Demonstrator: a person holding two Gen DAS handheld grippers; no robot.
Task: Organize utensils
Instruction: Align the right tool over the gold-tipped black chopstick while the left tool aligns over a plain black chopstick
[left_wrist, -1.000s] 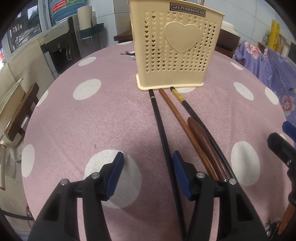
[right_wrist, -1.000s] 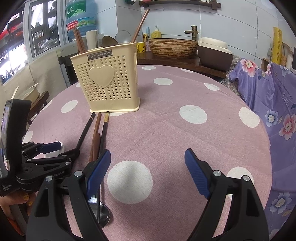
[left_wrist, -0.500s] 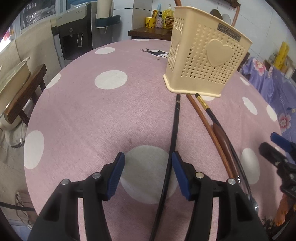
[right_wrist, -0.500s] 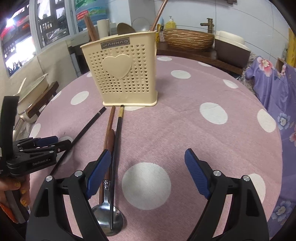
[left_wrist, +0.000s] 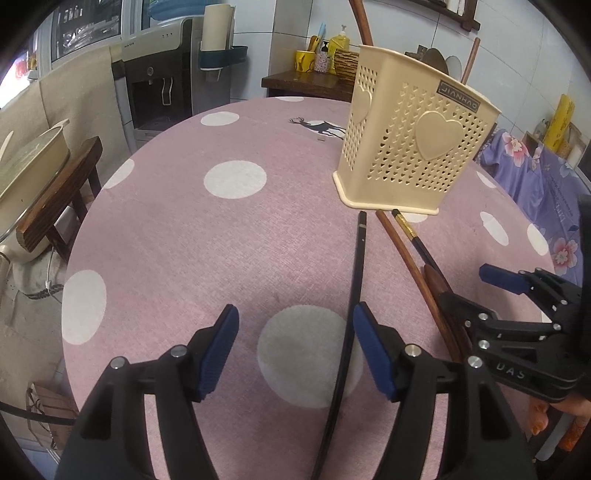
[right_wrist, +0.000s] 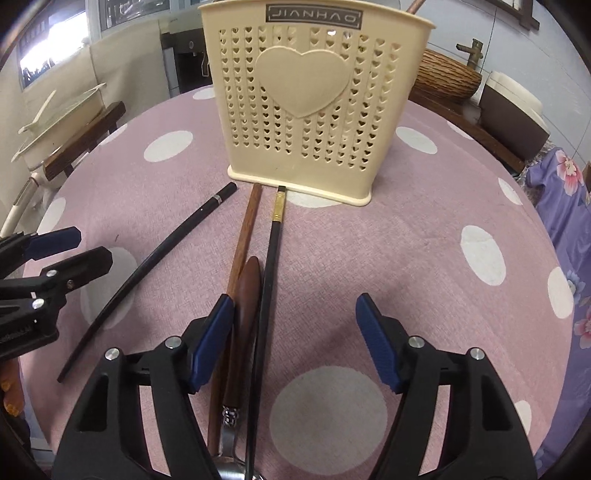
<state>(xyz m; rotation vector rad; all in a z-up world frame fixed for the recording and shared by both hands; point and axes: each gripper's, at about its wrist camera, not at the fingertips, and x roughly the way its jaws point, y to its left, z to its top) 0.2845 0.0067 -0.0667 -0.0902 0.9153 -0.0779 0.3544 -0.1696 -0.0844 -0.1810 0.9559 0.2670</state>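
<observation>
Chopsticks (right_wrist: 271, 258) lie flat, tips pointing toward the basket (right_wrist: 306, 103).

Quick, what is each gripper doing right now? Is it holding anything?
Left gripper: opening, holding nothing; a black chopstick lies between its fingers.
Right gripper: closing, gripping nothing yet.

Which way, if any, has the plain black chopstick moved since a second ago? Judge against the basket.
Yes. The plain black chopstick swung its near end left, away from the brown chopstick; its far tip lies apart from the basket.
</observation>
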